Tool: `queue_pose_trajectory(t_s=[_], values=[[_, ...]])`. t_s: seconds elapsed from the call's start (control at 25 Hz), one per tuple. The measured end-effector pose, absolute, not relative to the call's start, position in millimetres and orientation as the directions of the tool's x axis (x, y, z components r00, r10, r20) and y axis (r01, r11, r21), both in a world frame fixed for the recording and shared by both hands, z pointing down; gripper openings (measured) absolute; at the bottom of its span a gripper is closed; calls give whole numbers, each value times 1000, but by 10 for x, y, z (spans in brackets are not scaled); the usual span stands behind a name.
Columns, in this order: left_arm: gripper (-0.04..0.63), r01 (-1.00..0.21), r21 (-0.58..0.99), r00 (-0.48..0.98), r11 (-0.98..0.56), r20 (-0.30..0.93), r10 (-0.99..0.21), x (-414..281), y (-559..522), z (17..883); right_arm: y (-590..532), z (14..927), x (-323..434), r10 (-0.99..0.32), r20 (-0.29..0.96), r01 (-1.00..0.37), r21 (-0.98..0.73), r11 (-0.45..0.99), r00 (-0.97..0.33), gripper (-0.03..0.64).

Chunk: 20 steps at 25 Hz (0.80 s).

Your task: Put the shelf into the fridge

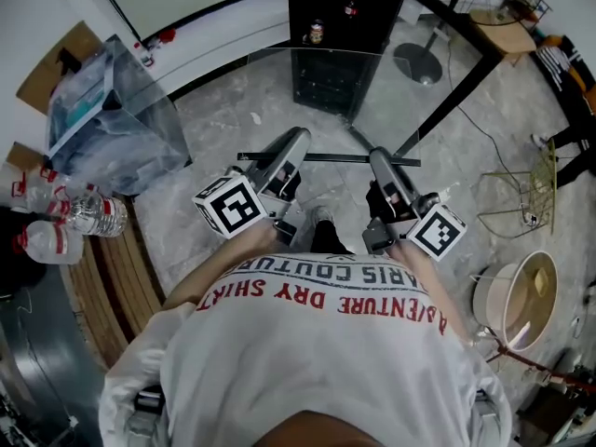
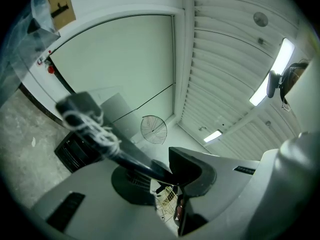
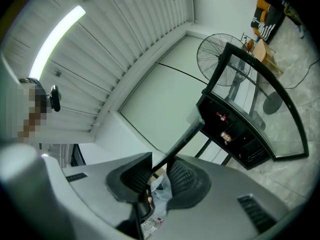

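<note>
**Glass shelf held up before the fridge**

The small black fridge stands ahead, with a can and a red-capped bottle on its racks. The clear glass shelf with a dark front rail hangs outside it, above the floor. The left gripper and right gripper are each clamped on that rail. At the left, a clear plastic bag holds blue-and-white packs.

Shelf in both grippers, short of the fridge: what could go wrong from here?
1. The left gripper and right gripper clamp only the near bar of the glass shelf. The pane hangs out ahead and could tip or slip onto the hard floor.
2. The fridge holds a can and a bottle; the shelf's far edge might knock them.
</note>
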<state>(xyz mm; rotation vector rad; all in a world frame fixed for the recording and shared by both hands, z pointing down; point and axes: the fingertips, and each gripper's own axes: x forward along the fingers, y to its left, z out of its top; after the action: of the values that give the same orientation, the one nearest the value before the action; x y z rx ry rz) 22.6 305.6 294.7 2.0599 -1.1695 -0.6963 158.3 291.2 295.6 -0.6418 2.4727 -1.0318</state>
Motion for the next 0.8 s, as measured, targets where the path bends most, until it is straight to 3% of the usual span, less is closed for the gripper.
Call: queue_pose_trajectory(t_s=[0.8], values=[[106, -544, 784, 413, -299, -60, -909, 126, 1240, 3164, 1042, 3171, 1479, -516, -127, -235, -782, 578, -847, 84]])
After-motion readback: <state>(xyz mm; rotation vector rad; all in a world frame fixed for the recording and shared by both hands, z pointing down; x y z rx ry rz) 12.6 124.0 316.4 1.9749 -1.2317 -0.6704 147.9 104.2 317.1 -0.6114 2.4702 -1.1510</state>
